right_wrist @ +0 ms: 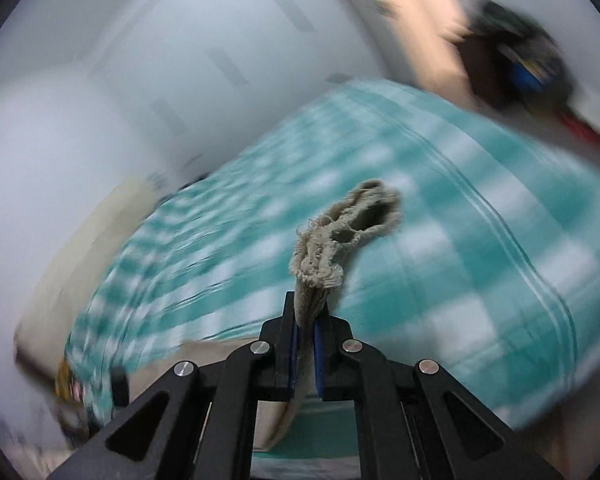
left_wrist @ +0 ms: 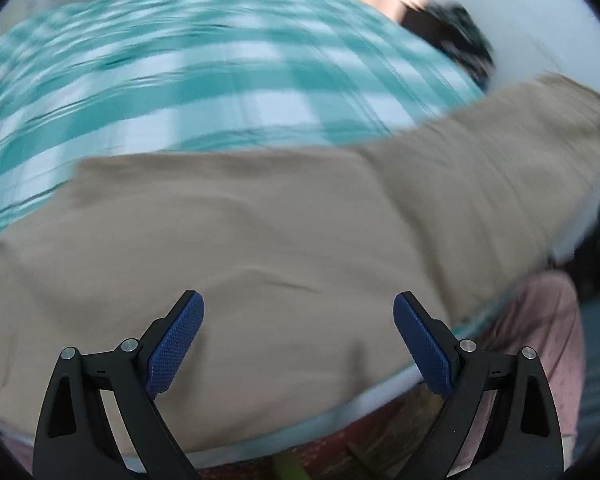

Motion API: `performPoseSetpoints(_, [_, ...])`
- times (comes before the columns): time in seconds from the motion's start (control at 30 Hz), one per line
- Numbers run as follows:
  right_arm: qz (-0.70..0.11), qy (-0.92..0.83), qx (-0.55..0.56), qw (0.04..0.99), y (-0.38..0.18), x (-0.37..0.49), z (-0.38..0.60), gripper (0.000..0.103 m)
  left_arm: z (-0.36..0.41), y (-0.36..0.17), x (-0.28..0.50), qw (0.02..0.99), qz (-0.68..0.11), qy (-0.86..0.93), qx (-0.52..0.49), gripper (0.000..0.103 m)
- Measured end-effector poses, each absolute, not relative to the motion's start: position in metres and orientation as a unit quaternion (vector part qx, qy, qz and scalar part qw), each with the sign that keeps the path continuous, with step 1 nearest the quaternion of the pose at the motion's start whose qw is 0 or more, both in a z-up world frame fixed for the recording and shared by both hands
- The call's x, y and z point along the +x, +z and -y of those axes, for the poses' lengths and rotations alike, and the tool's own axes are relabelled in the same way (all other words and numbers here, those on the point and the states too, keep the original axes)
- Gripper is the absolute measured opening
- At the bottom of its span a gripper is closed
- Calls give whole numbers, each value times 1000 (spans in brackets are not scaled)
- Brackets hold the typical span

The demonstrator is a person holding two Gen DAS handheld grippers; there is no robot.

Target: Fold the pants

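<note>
Right now the beige cotton pants [left_wrist: 260, 220] lie spread across a bed covered in a teal-and-white checked sheet [left_wrist: 180, 80], filling the lower and middle part of the left wrist view and running up toward the right edge of the frame. The left gripper [left_wrist: 298, 312], black with blue ribbed pads [left_wrist: 176, 344], hangs over the fabric with its jaws spread wide and nothing between them.

Over in the right wrist view, the right gripper [right_wrist: 308, 330] has its jaws pinched tight on a bunched edge of the pants, and a frayed, crumpled end of the cloth [right_wrist: 344, 236] sticks up past the fingertips at the centre of the frame. More of the beige fabric trails down below the jaws toward the bottom of the frame. The checked sheet streaks across behind it, badly blurred, with a pale wall [right_wrist: 100, 80] in the upper left and some dark clutter [right_wrist: 520, 56], too smeared to make out, in the upper right.
</note>
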State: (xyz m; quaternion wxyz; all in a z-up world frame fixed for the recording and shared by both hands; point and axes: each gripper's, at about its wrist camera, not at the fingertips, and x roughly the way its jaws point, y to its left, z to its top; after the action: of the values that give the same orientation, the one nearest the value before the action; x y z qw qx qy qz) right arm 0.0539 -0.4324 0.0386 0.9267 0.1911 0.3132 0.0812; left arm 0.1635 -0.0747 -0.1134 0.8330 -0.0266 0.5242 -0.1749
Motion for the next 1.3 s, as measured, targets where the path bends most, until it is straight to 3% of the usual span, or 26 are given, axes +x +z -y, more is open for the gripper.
performPoseSetpoints(0.1, [-296,163,120,934,74,57,355,7,14,-105,161,848,-512,-121,-64,96])
performPoseSetpoints(0.23, [-298,294,61,906,78,62,237,7,-57,-105,149,856,-502,-51,-114,96])
performPoseSetpoints(0.33, [-334,388,68,856,50,66,169,19,-102,-110,140,855,-496,-4,-153,96])
performPoseSetpoints(0.37, [-353,423,82,830,35,68,148,32,-115,-110,137,855,-493,10,-162,96])
performPoseSetpoints(0.4, [-361,440,90,817,26,67,139,35,-131,-109,132,856,-488,29,-172,96])
performPoseSetpoints(0.6, [-378,323,71,865,-14,88,183,36,-171,-105,118,858,-462,75,-211,96])
performPoseSetpoints(0.73, [-442,225,1,868,-87,103,213,34,-137,-107,131,860,-469,33,-198,96])
performPoseSetpoints(0.9, [-539,225,-26,811,-195,95,186,30,-23,-126,151,867,-488,-65,-79,96])
performPoseSetpoints(0.97, [-514,213,-51,829,-192,84,182,30,14,-141,155,860,-503,-83,-18,96])
performPoseSetpoints(1.07, [-506,208,-10,837,-158,92,195,29,35,-162,152,842,-532,-70,46,86])
performPoseSetpoints(1.2, [-458,210,-32,863,-110,116,189,29,21,-175,145,831,-551,-71,-12,90])
performPoseSetpoints(1.3, [-463,204,-39,862,-122,151,183,29,22,-175,145,832,-551,-68,-11,90])
